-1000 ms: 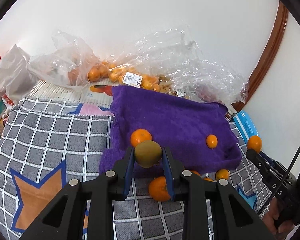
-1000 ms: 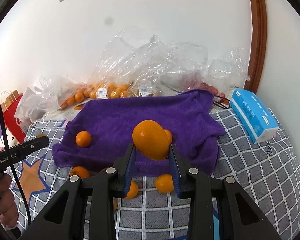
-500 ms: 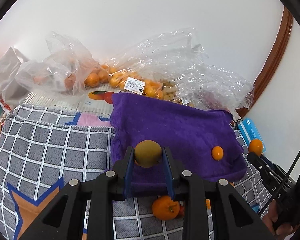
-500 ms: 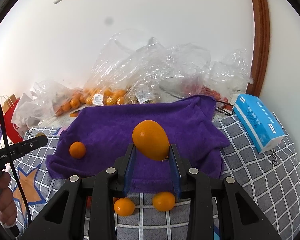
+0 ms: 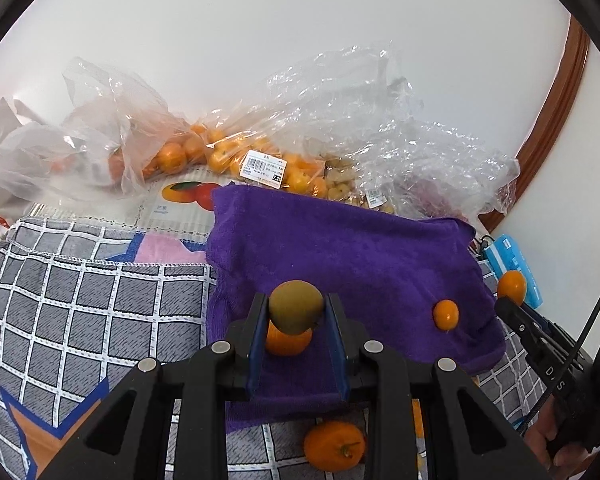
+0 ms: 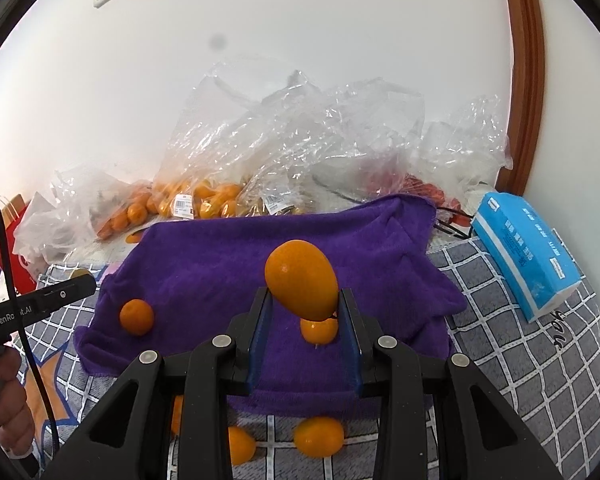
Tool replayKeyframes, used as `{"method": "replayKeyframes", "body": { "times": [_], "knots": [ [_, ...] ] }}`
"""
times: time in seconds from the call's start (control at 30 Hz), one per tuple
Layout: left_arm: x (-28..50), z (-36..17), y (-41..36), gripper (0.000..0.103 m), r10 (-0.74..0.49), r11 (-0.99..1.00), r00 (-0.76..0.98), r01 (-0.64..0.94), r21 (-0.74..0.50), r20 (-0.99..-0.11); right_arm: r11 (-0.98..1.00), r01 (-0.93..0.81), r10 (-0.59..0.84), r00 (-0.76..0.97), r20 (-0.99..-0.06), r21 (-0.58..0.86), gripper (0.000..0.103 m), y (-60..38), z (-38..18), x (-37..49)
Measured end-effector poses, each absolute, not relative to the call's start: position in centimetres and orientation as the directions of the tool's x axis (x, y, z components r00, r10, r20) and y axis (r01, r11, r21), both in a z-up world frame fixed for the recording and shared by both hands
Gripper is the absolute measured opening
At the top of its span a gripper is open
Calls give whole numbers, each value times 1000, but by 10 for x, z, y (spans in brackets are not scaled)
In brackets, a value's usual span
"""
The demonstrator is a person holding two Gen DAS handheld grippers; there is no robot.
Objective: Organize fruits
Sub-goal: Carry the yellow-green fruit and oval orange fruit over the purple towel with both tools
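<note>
My left gripper (image 5: 296, 314) is shut on a brown-green kiwi (image 5: 295, 305), held above the near left part of the purple towel (image 5: 340, 256). A tangerine (image 5: 288, 340) lies on the towel just under it. My right gripper (image 6: 305, 304) is shut on a large oval orange fruit (image 6: 302, 280) above the towel (image 6: 228, 264), with a tangerine (image 6: 319, 330) right beneath. Another tangerine (image 6: 137, 317) lies on the towel's left part; a small one (image 5: 446, 314) shows at the right in the left wrist view.
Loose tangerines (image 6: 319, 436) lie on the grey checked cloth (image 5: 80, 312) in front of the towel. Clear plastic bags of oranges (image 5: 172, 156) are heaped along the wall. A blue tissue pack (image 6: 528, 256) lies at the right.
Both grippers have moved forward over the towel with their fruits held. The tangerines on the towel now sit under the jaws.
</note>
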State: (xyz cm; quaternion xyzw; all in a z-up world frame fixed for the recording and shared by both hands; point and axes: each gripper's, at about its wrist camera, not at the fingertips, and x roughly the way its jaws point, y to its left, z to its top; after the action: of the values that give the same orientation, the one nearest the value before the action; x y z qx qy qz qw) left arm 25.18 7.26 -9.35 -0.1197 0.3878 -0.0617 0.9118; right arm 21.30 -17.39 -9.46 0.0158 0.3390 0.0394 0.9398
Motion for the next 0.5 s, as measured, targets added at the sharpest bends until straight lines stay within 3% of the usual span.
{"method": "replayKeyframes", "body": {
  "times": [0.5],
  "knots": [
    [269,-114,71,27,-251,952,663,37,-305,-705,996,-50,87,735,-673,73,33,-192,-123,228]
  ]
}}
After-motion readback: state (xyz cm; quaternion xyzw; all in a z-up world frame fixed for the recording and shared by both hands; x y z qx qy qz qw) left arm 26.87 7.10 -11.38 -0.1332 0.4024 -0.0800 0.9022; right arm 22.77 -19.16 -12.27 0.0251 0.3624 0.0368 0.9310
